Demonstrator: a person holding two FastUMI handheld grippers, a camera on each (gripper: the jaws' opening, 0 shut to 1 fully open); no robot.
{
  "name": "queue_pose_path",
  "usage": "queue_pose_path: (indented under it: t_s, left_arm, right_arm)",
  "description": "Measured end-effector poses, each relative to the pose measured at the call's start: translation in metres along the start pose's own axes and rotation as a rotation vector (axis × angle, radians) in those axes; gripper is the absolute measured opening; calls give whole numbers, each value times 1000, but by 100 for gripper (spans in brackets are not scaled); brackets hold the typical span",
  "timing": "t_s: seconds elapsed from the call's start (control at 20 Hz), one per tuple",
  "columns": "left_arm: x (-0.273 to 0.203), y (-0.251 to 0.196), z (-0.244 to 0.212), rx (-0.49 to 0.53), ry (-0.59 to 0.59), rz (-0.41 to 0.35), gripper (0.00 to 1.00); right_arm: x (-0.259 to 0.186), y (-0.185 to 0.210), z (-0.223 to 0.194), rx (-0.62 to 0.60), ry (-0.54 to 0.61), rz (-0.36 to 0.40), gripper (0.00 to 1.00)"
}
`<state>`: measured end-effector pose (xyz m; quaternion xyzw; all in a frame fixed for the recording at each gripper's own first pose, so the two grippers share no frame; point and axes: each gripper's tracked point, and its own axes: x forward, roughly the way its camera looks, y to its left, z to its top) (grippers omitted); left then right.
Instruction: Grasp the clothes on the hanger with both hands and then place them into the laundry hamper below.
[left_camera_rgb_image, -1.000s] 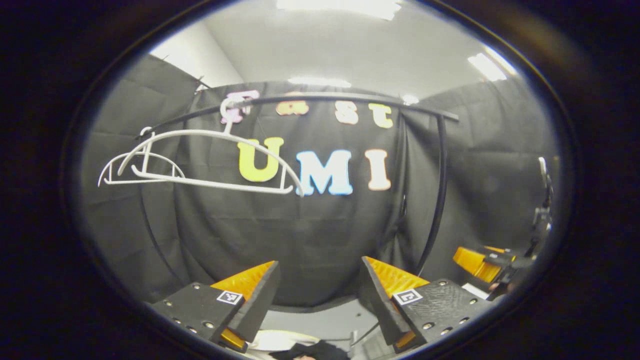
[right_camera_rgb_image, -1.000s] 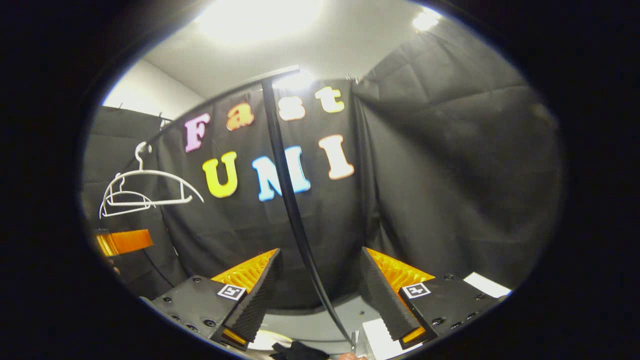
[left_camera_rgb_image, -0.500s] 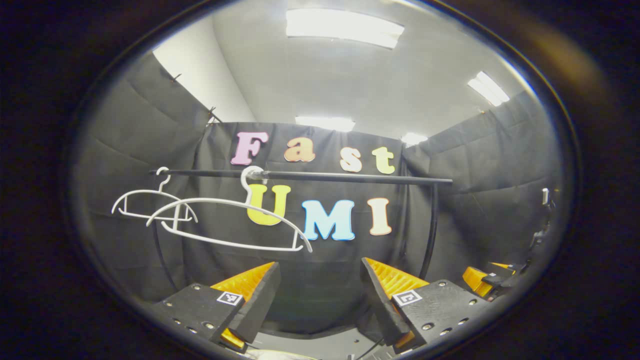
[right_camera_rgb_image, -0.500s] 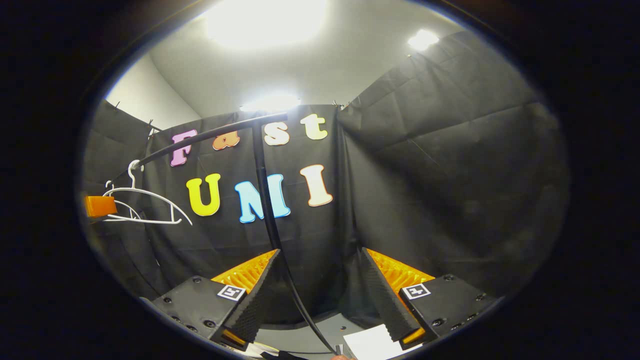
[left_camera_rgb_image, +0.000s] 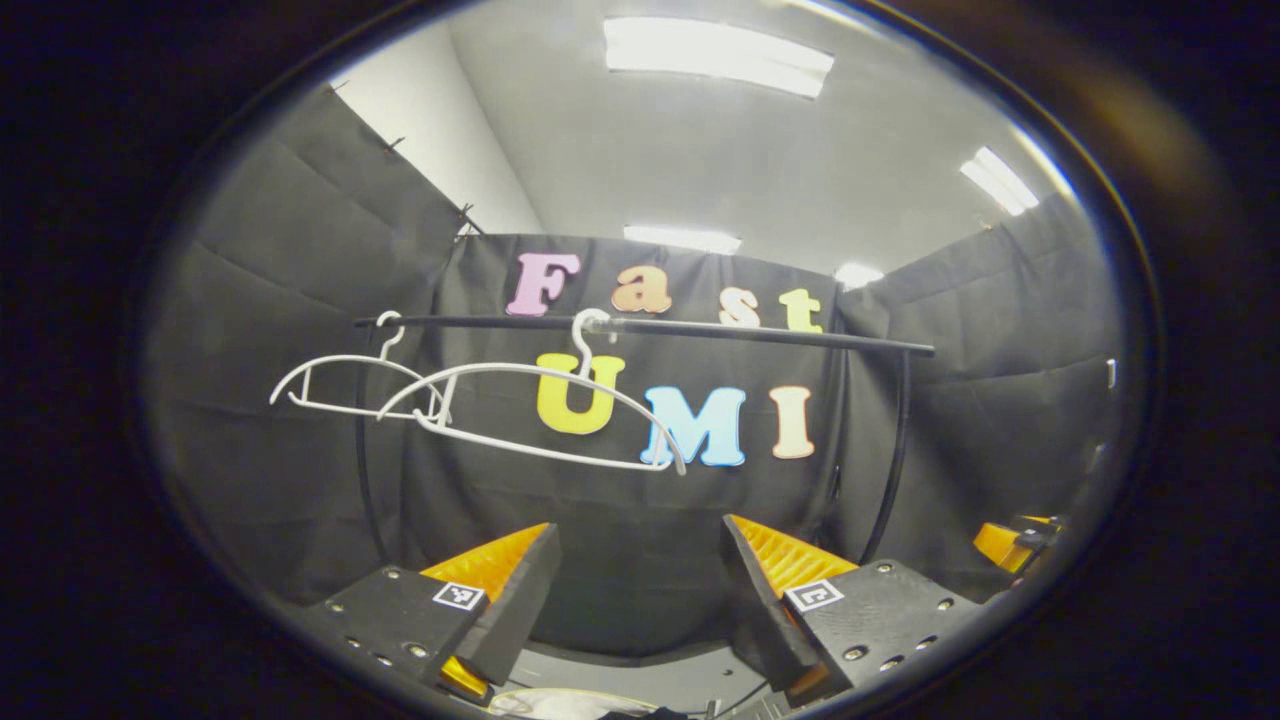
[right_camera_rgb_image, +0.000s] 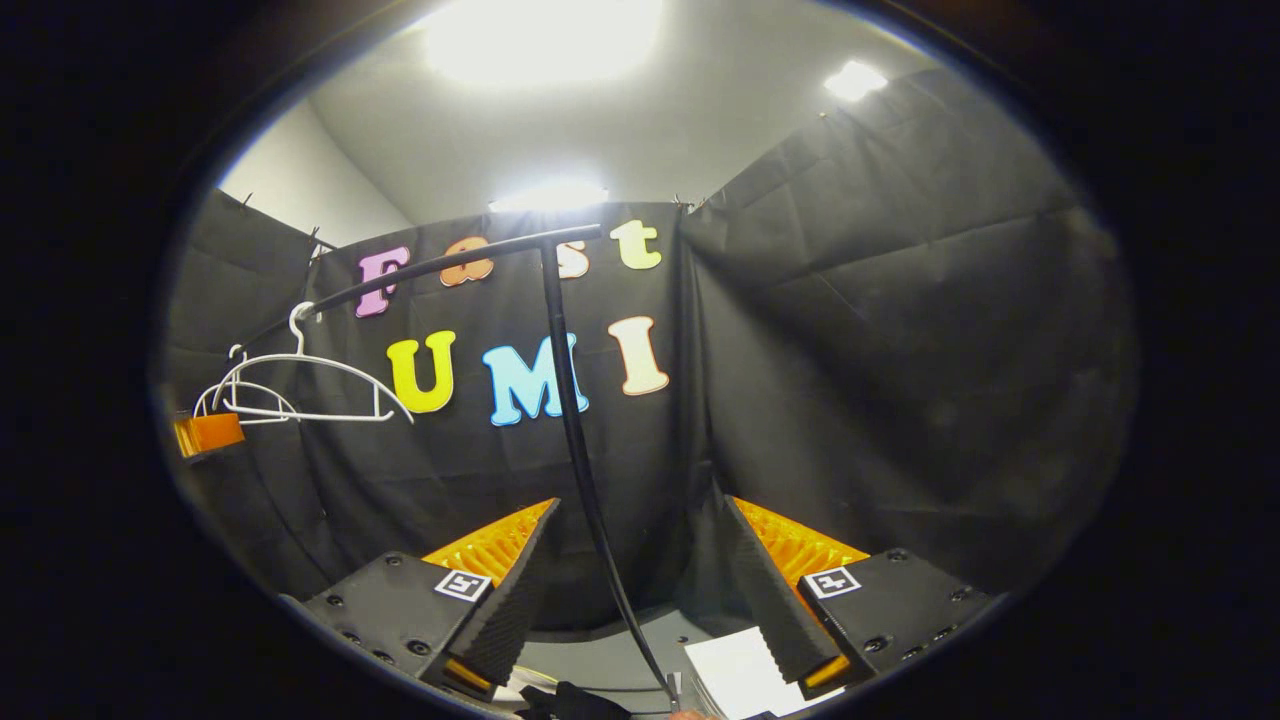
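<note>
Two bare white hangers (left_camera_rgb_image: 530, 410) hang on the black rail (left_camera_rgb_image: 720, 330), the near one tilted and a smaller one (left_camera_rgb_image: 340, 385) behind it. My left gripper (left_camera_rgb_image: 640, 560) stands open below them, well apart, with nothing between its fingers. My right gripper (right_camera_rgb_image: 640, 550) is open too and holds nothing; it faces the rail's upright post (right_camera_rgb_image: 575, 450). The hangers (right_camera_rgb_image: 300, 385) show at the left of the right gripper view. A scrap of dark cloth (right_camera_rgb_image: 570, 700) lies at the bottom edge, beside a pale rim (left_camera_rgb_image: 560, 702) that may be the hamper's.
The right gripper's orange finger (left_camera_rgb_image: 1010, 542) shows at the far right of the left gripper view, and the left gripper's orange finger (right_camera_rgb_image: 208, 432) at the far left of the right gripper view. A white sheet (right_camera_rgb_image: 735, 675) lies on the grey floor by the post.
Both views have tilted upward: rail and hangers sit lower in the picture and more ceiling shows. The dark cloth has slid to the bottom edge. Both grippers stayed open.
</note>
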<state>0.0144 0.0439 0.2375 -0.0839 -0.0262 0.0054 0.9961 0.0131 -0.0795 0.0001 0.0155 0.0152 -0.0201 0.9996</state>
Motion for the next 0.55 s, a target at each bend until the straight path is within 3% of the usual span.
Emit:
queue_pose_path:
  t_s: [0.15,0.2,0.55]
  left_arm:
    - [-8,-7,-3,-19,-2,-26,90]
    - [-7,-8,-6,-16,9,-34,96]
    - [-6,-4,-26,13,66,-16,93]
  right_arm:
    - [0,8,5,-24,-15,18,98]
    - [1,10,6,-32,-17,19,98]
    - [-1,26,3,-27,-5,36,98]
